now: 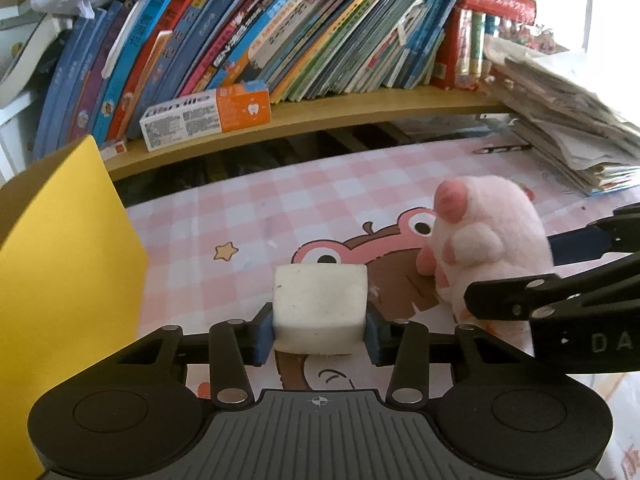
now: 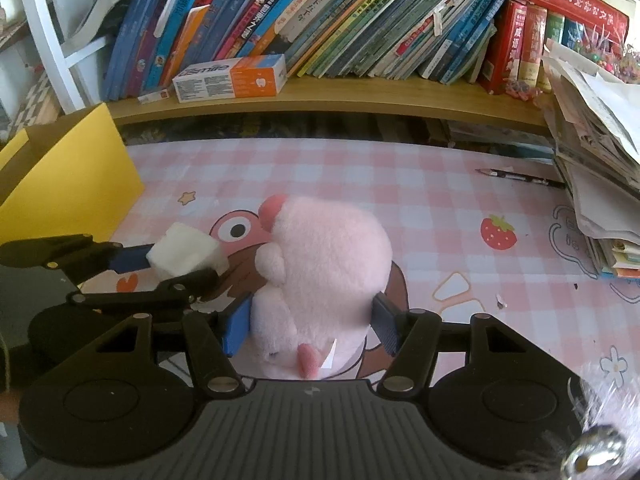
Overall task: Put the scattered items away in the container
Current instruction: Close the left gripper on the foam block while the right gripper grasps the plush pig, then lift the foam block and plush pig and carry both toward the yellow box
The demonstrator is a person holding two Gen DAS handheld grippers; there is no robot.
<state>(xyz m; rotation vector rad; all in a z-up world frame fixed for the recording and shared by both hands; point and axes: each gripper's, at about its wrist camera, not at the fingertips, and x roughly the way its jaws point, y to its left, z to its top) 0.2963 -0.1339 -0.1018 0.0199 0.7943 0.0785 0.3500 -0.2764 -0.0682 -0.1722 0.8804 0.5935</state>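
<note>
The white foam block (image 1: 320, 312) sits on the desk (image 1: 248, 208) near its left edge, pinched between the 2 blue pads of the left tongs (image 1: 320, 332). Just right of it, the pink plush toy (image 2: 320, 264) stands clamped in the right tongs (image 2: 312, 320). The yellow container (image 1: 68, 264) stands at the desk's left edge; a pencil (image 2: 520, 178) lies toward the right edge.
</note>
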